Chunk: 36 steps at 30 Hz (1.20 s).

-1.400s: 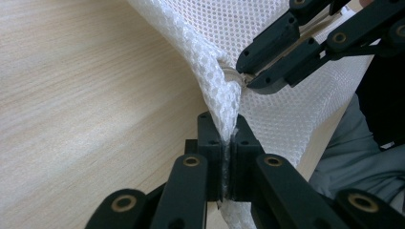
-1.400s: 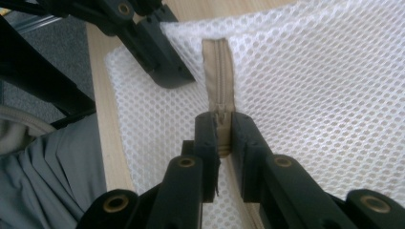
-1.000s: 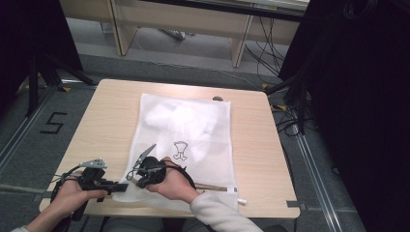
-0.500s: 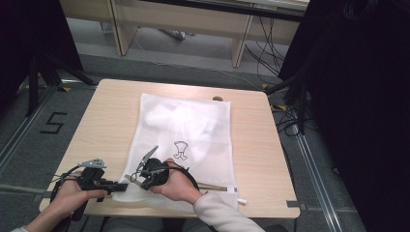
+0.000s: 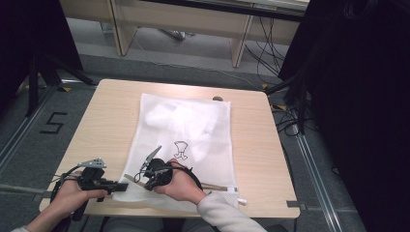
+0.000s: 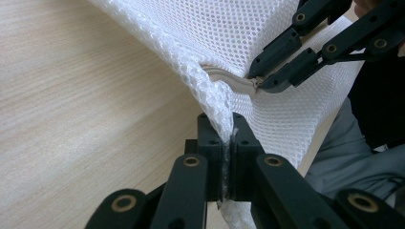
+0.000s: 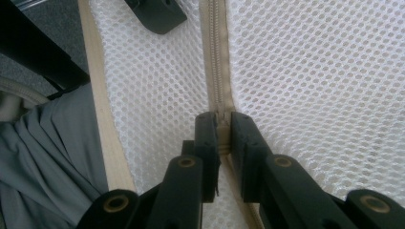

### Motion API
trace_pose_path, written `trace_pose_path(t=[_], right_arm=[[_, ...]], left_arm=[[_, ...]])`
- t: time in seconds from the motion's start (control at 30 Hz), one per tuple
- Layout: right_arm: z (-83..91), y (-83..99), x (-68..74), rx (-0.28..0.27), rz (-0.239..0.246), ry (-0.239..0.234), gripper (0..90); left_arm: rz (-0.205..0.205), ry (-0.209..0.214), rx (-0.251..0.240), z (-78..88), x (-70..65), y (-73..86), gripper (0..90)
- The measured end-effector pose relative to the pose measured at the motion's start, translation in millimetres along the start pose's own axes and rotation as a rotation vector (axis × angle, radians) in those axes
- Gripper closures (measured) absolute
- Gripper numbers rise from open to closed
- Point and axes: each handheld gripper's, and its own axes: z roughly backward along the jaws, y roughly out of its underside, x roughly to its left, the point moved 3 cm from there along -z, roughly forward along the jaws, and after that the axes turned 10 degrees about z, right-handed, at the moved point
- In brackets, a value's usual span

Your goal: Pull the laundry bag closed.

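Fingers (image 6: 228, 157) of the left gripper (image 5: 123, 185) are clamped together on a bunched corner of the white mesh laundry bag (image 5: 186, 140), pinching the netting tight between them at the near edge of the counter (image 5: 92, 130). Those of the right gripper (image 5: 140, 178) are pressed on the beige zipper (image 7: 218, 57) of the same bag, just beside the left pair, with the zipper tape running straight up from between them.

Honeycomb netting makes up the whole bag, which lies flat down the middle of the counter, reaching from its near edge almost to the far one, a paler lump of something white inside its far half and a small black drawing printed near its middle. Its zipper runs along the near end, parallel to the counter's near edge.

From the left gripper view the corner rises as a puckered ridge with the zipper's end curving into it, and the right gripper's black fingers (image 6: 267, 83) nip that zipper a little farther along. From the right gripper view the zipper teeth look closed ahead of the grip, and grey trousers (image 7: 52, 157) show past the counter's edge. Above, the high view adds both hands and a white sleeve (image 5: 225, 215).
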Motion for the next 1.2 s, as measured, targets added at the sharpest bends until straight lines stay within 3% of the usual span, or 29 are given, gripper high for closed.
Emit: trace_pose_path(t=[0.83, 0.97, 1.07, 1.1, 1.2], right_arm=[[10.8, 9.6, -2.5, 0.031, 0.013, 0.008, 82.3], [13.7, 13.3, -3.0, 0.040, -0.004, 0.012, 82.3], [14.2, 14.7, -2.8, 0.040, -0.013, 0.013, 82.3], [14.8, 15.0, -2.9, 0.043, -0.010, 0.013, 82.3], [17.0, 16.9, -4.2, 0.046, -0.008, 0.011, 82.3]], left_arm=[[-0.006, -0.014, 0.000, 0.7, 1.1, 0.1, 85.4], [-0.004, -0.025, -0.018, -0.3, 0.4, 0.4, 85.4], [-0.005, -0.021, -0.005, 0.3, 0.3, 0.1, 85.4], [-0.004, -0.022, -0.024, -0.8, 0.3, 0.3, 85.5], [-0.006, -0.017, -0.001, 0.9, 1.6, 0.1, 85.4]])
